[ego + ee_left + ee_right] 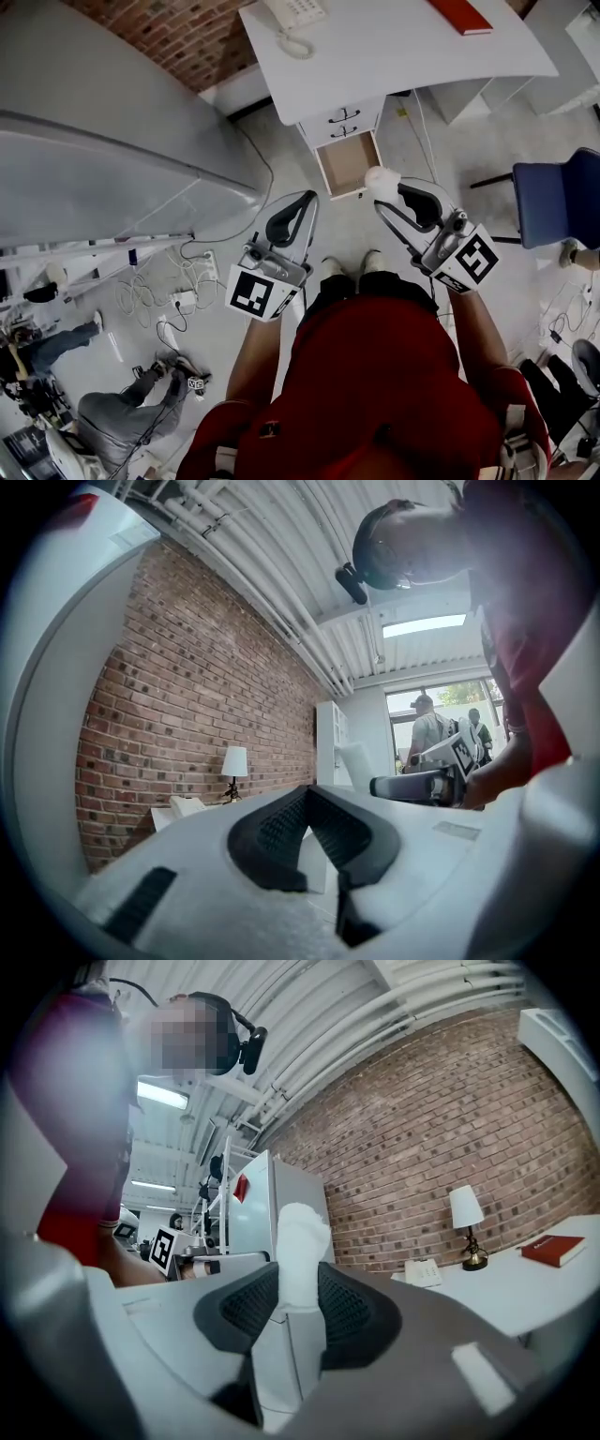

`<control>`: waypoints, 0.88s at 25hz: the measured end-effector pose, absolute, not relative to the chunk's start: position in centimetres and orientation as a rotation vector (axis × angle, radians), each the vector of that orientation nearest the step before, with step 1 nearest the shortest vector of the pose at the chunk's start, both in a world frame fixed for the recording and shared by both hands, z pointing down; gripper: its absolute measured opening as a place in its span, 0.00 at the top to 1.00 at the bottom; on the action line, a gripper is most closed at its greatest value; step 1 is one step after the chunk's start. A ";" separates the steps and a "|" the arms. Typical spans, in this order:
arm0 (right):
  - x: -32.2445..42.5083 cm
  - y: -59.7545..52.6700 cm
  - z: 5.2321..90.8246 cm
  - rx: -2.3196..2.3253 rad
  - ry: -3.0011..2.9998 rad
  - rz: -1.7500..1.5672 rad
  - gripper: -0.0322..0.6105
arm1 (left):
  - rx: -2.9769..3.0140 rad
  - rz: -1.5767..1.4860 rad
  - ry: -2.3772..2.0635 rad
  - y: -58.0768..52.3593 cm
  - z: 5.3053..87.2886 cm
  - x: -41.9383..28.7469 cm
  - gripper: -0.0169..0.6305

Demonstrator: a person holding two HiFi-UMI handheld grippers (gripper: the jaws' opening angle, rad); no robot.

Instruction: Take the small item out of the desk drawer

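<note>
Between the pads of the right gripper (pixel 298 1290) sits the item (pixel 302 1246) — a small, white, soft-looking wad. It is clamped by its lower half, so its top stands proud of the jaws. Seen from the head view, the item hangs in the air over the floor, just in front of the drawer (pixel 348 161) and not in it. The taking-out therefore looks done, in my judgement, and the grip serves only to carry the item clear.

The drawer stands open under the table (pixel 403 56), and as much of its wooden bottom as shows is bare, which fits that reading. The left gripper (pixel 307 199) is level beside the right and a little apart from it. Its jaws are closed tip to tip with nothing between them — it seems idle, held out of the way. It might be wanted to push the drawer shut, though the task does not ask for that.

On the table a phone (pixel 292 14) and a red book (pixel 461 14) lie well away from both grippers. The risk looks small: a soft wad held by half could slip if the jaws ease.
</note>
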State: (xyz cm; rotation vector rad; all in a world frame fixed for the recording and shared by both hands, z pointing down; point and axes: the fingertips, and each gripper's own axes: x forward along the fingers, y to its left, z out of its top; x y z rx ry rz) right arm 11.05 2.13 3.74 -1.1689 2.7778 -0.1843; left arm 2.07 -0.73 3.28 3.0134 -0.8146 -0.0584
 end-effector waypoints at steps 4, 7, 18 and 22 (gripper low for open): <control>10.9 2.3 2.5 -1.173 2.753 -0.150 0.73 | 3.038 -0.059 -0.775 -0.6 2.2 2.7 0.97; 11.0 2.7 2.2 -1.179 2.751 -0.136 0.73 | 3.051 -0.066 -0.758 -0.5 1.6 2.9 0.97; 11.0 3.8 1.9 -1.214 2.750 -0.147 0.73 | 3.051 -0.083 -0.731 0.1 1.1 3.1 0.97; 10.8 4.5 2.3 -1.211 2.753 -0.151 0.73 | 3.048 -0.081 -0.734 0.7 1.5 3.0 0.97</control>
